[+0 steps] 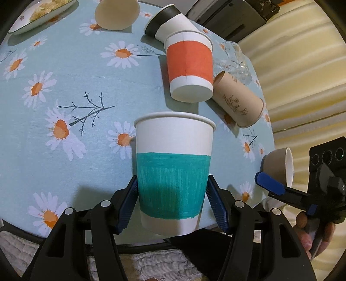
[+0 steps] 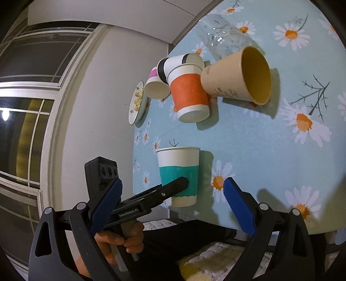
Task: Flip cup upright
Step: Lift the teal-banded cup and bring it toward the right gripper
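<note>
A white paper cup with a teal band point(image 1: 173, 173) stands upright, mouth up, at the near edge of the daisy tablecloth point(image 1: 75, 90). My left gripper point(image 1: 172, 205) has its blue pads on both sides of the cup's lower half, touching or nearly so. In the right wrist view the same cup point(image 2: 178, 173) shows with the left gripper's finger across its band. My right gripper point(image 2: 173, 207) is open and empty, off the table's edge; it also shows in the left wrist view point(image 1: 270, 183) at the right.
An orange-banded cup point(image 1: 189, 69), a black-banded cup point(image 1: 170, 21) and a brown cup point(image 1: 237, 101) lie on their sides. A clear glass point(image 1: 235, 62) lies behind them. A small bowl-like cup point(image 1: 279, 166), a beige cup point(image 1: 116, 14) and a plate of food point(image 1: 43, 15) are also there.
</note>
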Demonstrator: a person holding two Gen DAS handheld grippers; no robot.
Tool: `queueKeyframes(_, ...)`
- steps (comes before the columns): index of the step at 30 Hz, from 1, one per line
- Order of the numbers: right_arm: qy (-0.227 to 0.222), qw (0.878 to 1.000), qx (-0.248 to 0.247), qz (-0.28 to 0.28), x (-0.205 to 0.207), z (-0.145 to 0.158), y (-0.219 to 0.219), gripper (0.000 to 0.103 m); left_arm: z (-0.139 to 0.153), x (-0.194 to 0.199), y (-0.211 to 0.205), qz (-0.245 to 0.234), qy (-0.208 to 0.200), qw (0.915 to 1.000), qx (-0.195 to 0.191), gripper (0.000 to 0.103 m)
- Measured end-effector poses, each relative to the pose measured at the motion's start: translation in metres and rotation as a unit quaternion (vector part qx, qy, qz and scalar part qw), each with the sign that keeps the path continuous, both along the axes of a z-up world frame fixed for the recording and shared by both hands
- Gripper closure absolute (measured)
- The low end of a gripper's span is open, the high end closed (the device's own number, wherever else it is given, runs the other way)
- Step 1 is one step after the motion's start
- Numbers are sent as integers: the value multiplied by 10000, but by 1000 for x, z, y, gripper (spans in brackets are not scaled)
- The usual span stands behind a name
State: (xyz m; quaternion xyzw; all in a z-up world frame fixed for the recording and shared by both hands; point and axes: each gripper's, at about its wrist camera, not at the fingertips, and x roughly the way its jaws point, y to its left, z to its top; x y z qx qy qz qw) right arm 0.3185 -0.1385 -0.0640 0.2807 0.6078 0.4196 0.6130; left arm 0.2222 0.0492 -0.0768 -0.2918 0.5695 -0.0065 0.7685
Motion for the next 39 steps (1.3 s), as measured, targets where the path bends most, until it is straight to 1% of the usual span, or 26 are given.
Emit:
queueKeyframes(3,2,10000,-4,6,0,1,0,9,-1,0,0,-17,14,10000,48,42)
queueKeyframes(5,-1,10000,-44,-11,0,1,0,9,-4,1,-1,-25,137,9999,55,40)
queueKeyframes(6,-7,9999,-92,-55,0,1,-1,9,-5,2,-4,-41,124,9999,5,34)
queueKeyframes(7,-14,9999,-124,-66,0,0,-1,9,-4,2,-5,-52,118,9999,74,25)
queueKeyframes(8,-7,9999,-130,-46,0,0,0,9,-3,1,-6,-44,113,9998,151,24)
queueKeyframes(10,8,9999,-132,-19,1,-1,2,9,-1,1,-6,-53,88,9999,120,24)
queueKeyframes(14,2,9998,-178,40,-1,-4,4,9,0,0,-3,-77,96,9997,190,24)
queueKeyframes(18,35,9996,-262,104,-2,-7,7,9,5,-5,-1,-113,3,9994,314,24)
queueKeyframes(24,28,9995,-296,146,-4,-8,11,9,5,-10,0,-119,-62,9998,148,24)
queueKeyframes(28,14,9991,-365,196,-5,-11,14,9,6,-13,1,-137,-106,9997,187,24)
queueKeyframes(34,-7,9984,-522,217,-4,-16,24,9,16,-29,13,-90,-431,9990,48,24)
queueKeyframes(37,-100,9977,-623,248,-4,-18,33,9,19,-42,24,-14,-569,9983,-121,24)
queueKeyframes(39,-248,9960,-794,313,-5,-18,42,9,22,-53,34,74,-675,9973,-278,24)
